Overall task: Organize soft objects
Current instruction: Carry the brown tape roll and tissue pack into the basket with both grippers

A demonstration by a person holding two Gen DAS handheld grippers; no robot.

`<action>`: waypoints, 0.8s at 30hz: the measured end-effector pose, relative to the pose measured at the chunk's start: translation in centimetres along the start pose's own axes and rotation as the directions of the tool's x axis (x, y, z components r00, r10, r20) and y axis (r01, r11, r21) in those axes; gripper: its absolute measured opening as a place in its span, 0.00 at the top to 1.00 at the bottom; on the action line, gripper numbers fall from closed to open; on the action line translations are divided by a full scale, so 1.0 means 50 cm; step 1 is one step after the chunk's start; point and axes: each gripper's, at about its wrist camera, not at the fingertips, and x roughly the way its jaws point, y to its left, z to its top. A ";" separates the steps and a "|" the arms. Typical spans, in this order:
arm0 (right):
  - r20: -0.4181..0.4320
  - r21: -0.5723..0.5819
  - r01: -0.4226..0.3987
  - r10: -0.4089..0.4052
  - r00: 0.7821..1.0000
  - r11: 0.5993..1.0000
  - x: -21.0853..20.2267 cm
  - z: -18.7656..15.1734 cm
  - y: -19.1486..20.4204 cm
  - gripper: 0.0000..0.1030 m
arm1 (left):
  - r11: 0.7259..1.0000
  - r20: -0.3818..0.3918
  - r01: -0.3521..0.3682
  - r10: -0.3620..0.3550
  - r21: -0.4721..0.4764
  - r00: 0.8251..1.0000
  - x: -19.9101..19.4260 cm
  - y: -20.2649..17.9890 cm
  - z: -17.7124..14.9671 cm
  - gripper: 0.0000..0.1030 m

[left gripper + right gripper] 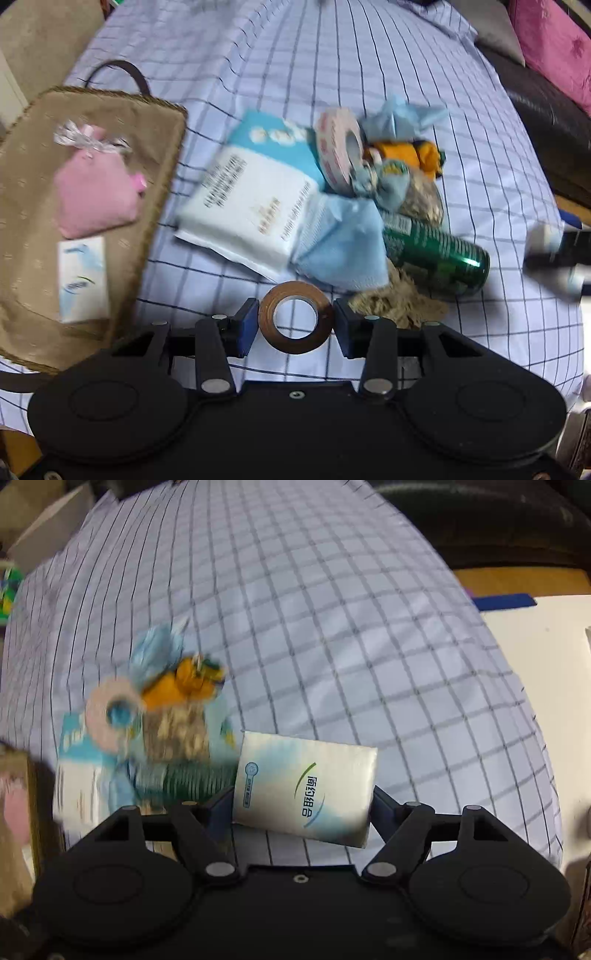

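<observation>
My left gripper (295,325) is shut on a brown tape roll (294,316), lifted above the checked cloth (332,74). My right gripper (301,805) is shut on a white tissue pack (303,788), held tilted over the cloth. On the left lies a tan woven bag (155,122) with a pink pouch (96,184) and another small tissue pack (83,278) on it. In the middle sits a pile: a large white and blue tissue package (255,192), a white tape roll (340,144), a blue cloth (343,243), an orange and blue toy (406,155) and a green can (436,254).
A tan fluffy piece (395,302) lies just past my left gripper's right finger. A dark sofa edge (546,122) with a pink cushion (554,44) borders the cloth on the right. A white surface (535,646) and a blue strip (506,601) lie beyond the cloth's right edge.
</observation>
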 end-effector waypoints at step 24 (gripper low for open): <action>0.039 -0.411 -0.336 0.384 0.922 0.847 -0.096 -0.128 0.525 0.27 | 0.921 0.226 -0.219 0.300 -0.323 0.927 -0.134 0.271 0.045 0.58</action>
